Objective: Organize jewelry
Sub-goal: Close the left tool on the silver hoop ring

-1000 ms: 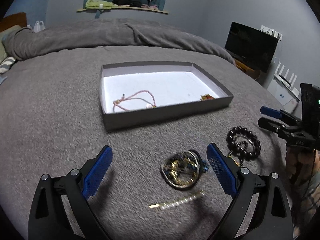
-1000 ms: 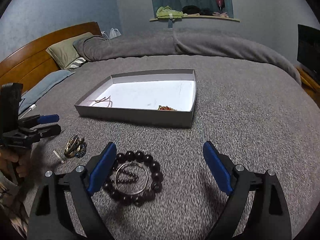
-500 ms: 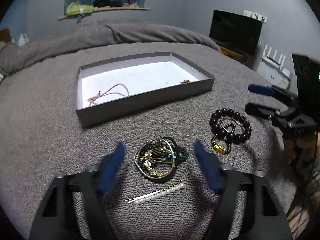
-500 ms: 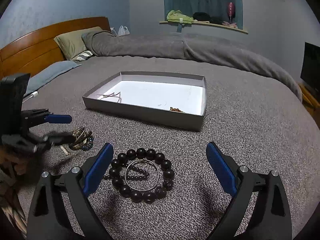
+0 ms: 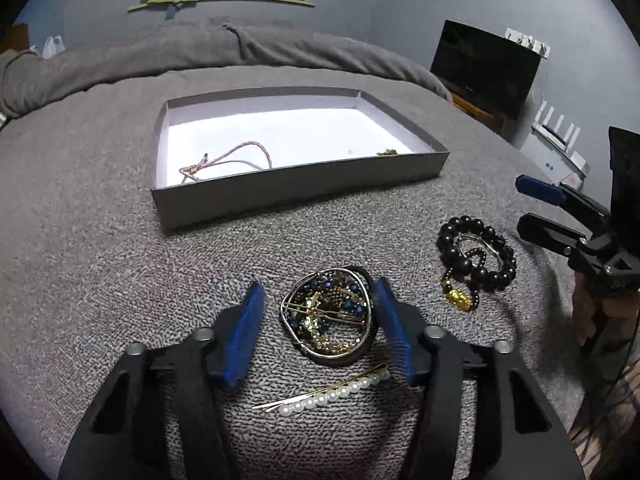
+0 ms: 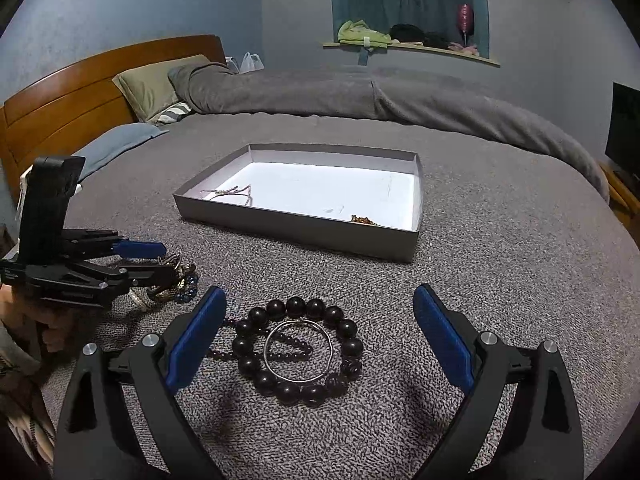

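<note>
On the grey bed, the left tongs (image 5: 320, 328) narrow around a tangled bangle cluster (image 5: 329, 317) while the right tongs (image 6: 320, 340) gape wide over a dark bead bracelet (image 6: 298, 350).

Tangled bangles (image 5: 328, 318) lie before the box (image 5: 296, 184) — beaded bracelet (image 5: 476, 254) to their right.

place: bedroom | bed (image 6: 500, 248), pillow (image 6: 152, 84), headboard (image 6: 80, 96), probably TV (image 5: 486, 64)

box's small gold piece (image 5: 386, 152): half hidden behind the near wall, too small to identify
bangle pile (image 6: 176, 280): partly covered by left gripper (image 6: 154, 259), left of frame
</note>
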`<state>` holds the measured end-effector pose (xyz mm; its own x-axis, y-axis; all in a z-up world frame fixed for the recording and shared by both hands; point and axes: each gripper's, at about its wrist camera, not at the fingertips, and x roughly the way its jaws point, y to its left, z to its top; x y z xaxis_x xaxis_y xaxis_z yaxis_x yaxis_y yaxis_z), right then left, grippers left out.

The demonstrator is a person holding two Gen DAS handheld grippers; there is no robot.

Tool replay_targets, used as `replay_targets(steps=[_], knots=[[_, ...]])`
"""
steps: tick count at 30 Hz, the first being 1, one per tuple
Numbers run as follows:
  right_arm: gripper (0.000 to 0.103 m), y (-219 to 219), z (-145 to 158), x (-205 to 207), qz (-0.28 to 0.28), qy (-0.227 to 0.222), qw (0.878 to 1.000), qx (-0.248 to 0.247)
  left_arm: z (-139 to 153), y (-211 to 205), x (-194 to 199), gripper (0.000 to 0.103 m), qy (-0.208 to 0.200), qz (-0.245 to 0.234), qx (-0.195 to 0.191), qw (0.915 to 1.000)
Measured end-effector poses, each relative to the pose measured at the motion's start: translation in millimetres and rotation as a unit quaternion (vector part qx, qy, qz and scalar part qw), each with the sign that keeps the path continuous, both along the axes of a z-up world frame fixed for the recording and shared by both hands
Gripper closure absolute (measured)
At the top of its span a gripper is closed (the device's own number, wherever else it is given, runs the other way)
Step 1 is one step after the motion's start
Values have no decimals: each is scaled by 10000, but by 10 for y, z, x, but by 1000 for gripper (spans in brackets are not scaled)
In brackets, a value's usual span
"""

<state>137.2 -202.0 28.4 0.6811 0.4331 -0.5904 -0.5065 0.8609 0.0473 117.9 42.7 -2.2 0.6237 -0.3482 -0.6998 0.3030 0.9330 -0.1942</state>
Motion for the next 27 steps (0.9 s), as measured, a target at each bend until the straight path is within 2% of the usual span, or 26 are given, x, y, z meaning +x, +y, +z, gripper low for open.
replay_targets(steps=[2, 5, 15, 16, 20, 27], knots=[[10, -1, 4, 4, -6, 2, 10000, 5, 17, 5, -14, 65, -22, -18, -13, 10000], [10, -6, 0, 8, -12, 3, 10000, 8, 41, 14, -30, 75, -60, -25, 8, 10000], [10, -4, -5, 12, -15, 6, 10000, 5, 135, 123, -43, 78, -243, 159, 242, 9993], [10, -1, -7, 21, -16, 8, 10000, 5, 139, 140, -37, 77, -230, 163, 230, 9993], [10, -2, -11, 25, -18, 6, 10000, -2, 116, 175, -39, 51, -158, 173, 257, 9994], [9, -3, -31, 38, -21, 41, 10000, -28, -28, 96, 2, 48, 98, -32, 337, 9994]])
